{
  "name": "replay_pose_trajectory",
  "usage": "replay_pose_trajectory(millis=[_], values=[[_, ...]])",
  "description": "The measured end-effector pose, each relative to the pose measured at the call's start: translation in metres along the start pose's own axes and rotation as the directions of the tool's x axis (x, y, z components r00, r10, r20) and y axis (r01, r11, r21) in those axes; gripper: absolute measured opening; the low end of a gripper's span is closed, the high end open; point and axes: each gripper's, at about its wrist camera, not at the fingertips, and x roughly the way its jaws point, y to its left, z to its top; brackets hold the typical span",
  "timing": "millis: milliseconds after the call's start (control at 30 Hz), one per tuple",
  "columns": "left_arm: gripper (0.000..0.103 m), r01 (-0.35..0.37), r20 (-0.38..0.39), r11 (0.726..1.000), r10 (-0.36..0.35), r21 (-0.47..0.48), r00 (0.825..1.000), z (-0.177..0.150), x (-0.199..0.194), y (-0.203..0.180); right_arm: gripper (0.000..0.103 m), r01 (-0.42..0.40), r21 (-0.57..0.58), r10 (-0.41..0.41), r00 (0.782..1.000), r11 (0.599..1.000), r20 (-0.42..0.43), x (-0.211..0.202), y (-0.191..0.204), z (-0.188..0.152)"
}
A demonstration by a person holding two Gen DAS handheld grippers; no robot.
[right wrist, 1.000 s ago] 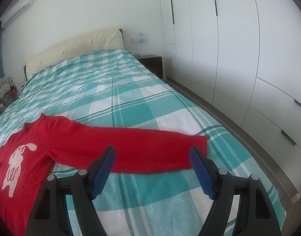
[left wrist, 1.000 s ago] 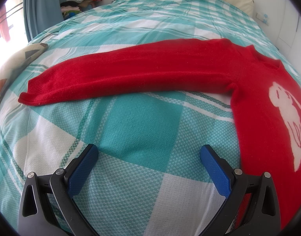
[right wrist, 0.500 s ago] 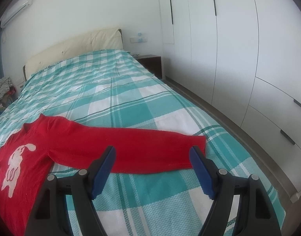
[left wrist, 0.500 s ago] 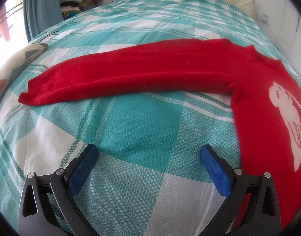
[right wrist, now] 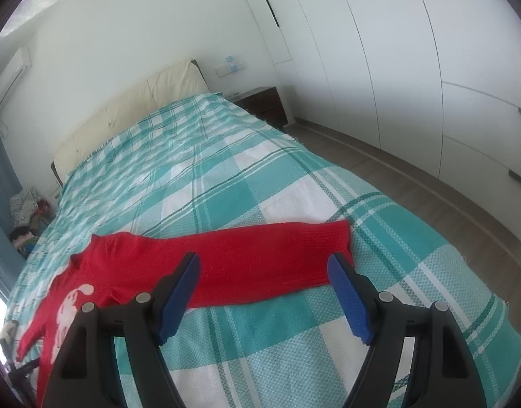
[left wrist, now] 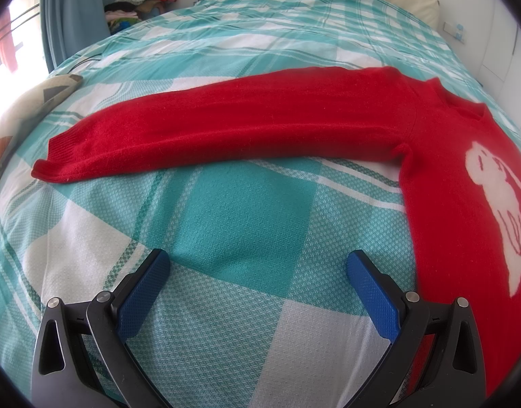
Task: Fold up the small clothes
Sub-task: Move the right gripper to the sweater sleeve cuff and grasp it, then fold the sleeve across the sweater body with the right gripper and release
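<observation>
Red sweater (left wrist: 294, 115) flat on bed (left wrist: 226, 210) (sleeves spread)

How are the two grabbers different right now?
The right gripper hovers over the red sweater's sleeve, near its cuff; the left gripper is over bare checked bedspread, sweater beside it. Both are open, blue-padded and hold nothing.

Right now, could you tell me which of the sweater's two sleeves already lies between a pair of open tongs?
The sleeve in the right wrist view: the right tongs frame it. The other sleeve lies beyond the left tongs.
</observation>
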Motion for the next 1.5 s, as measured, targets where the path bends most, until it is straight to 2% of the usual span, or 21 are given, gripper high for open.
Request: replay_pose_trajectory(millis=[67, 167, 300, 367, 433, 600, 667, 700, 800, 867, 933, 1000, 1067, 1167, 1267, 1367, 1500], values=[[0.103, 0.000, 0.000, 1.000, 0.000, 0.000, 1.000, 0.000, 0.000, 0.000, 0.076, -0.030, 0.113, 0.036, 0.998, 0.993, -0.053, 0.002, -0.023, 0.003], [0.103, 0.000, 0.000, 1.000, 0.000, 0.000, 1.000, 0.000, 0.000, 0.000, 0.076, -0.073, 0.265, 0.108, 0.987, 0.961, -0.118, 0.015, -0.056, 0.004], [0.103, 0.000, -0.001, 1.000, 0.000, 0.000, 1.000, 0.000, 0.000, 0.000, 0.073, -0.086, 0.361, 0.153, 0.975, 0.929, -0.162, 0.042, -0.082, 0.008], [0.103, 0.001, 0.000, 1.000, -0.001, -0.001, 1.000, 0.000, 0.000, 0.000, 0.066, -0.089, 0.393, 0.175, 0.966, 0.915, -0.190, 0.061, -0.088, 0.009], [0.103, 0.000, 0.000, 1.000, 0.000, 0.000, 1.000, 0.000, 0.000, 0.000, 0.055, -0.071, 0.378, 0.159, 0.966, 0.923, -0.206, 0.074, -0.088, 0.012], [0.103, -0.001, 0.000, 1.000, 0.001, 0.000, 1.000, 0.000, 0.000, 0.000, 0.037, -0.061, 0.401, 0.166, 0.958, 0.914, -0.234, 0.100, -0.087, 0.014], [0.103, -0.003, 0.001, 1.000, 0.003, 0.001, 1.000, 0.000, 0.000, 0.000, 0.021, -0.043, 0.403, 0.157, 0.954, 0.914, -0.255, 0.109, -0.086, 0.013], [0.103, -0.002, 0.001, 1.000, 0.002, 0.000, 1.000, 0.000, 0.000, 0.000, 0.005, -0.033, 0.398, 0.151, 0.951, 0.917, -0.270, 0.113, -0.085, 0.013], [0.103, -0.001, -0.001, 1.000, 0.001, 0.000, 1.000, 0.000, 0.001, 0.000, 0.005, -0.009, 0.359, 0.111, 0.957, 0.933, -0.266, 0.110, -0.071, 0.020], [0.103, 0.002, -0.001, 1.000, -0.002, -0.002, 1.000, 0.000, 0.001, 0.001, 0.005, -0.032, 0.304, 0.104, 0.969, 0.952, -0.224, 0.099, -0.049, 0.035], [0.103, 0.004, -0.003, 1.000, -0.004, -0.003, 1.000, 0.000, 0.001, 0.001, 0.005, -0.095, 0.245, 0.141, 0.974, 0.965, -0.180, 0.087, -0.012, 0.053], [0.103, -0.003, -0.007, 1.000, 0.003, 0.001, 1.000, 0.001, 0.002, -0.001, 0.005, -0.163, 0.165, 0.189, 0.969, 0.973, -0.157, 0.077, 0.039, 0.072], [0.103, -0.008, -0.009, 1.000, 0.008, 0.005, 1.000, 0.001, 0.002, -0.002, 0.005, -0.238, 0.080, 0.248, 0.956, 0.968, -0.157, 0.071, 0.099, 0.086], [0.103, -0.004, -0.009, 1.000, 0.004, 0.002, 1.000, 0.001, 0.002, -0.001, 0.005, -0.360, -0.029, 0.348, 0.917, 0.933, -0.195, 0.071, 0.194, 0.087], [0.103, -0.002, -0.009, 1.000, 0.002, 0.001, 1.000, 0.002, 0.001, -0.001, 0.005, -0.462, -0.112, 0.420, 0.866, 0.880, -0.271, 0.081, 0.281, 0.065], [0.103, -0.003, -0.009, 1.000, 0.003, 0.001, 1.000, 0.002, 0.001, 0.000, 0.005, -0.528, -0.182, 0.443, 0.820, 0.830, -0.362, 0.098, 0.353, 0.027], [0.103, -0.002, -0.009, 1.000, 0.002, 0.001, 1.000, 0.002, 0.002, 0.000, 0.005, -0.574, -0.253, 0.414, 0.774, 0.779, -0.479, 0.129, 0.415, -0.038]])
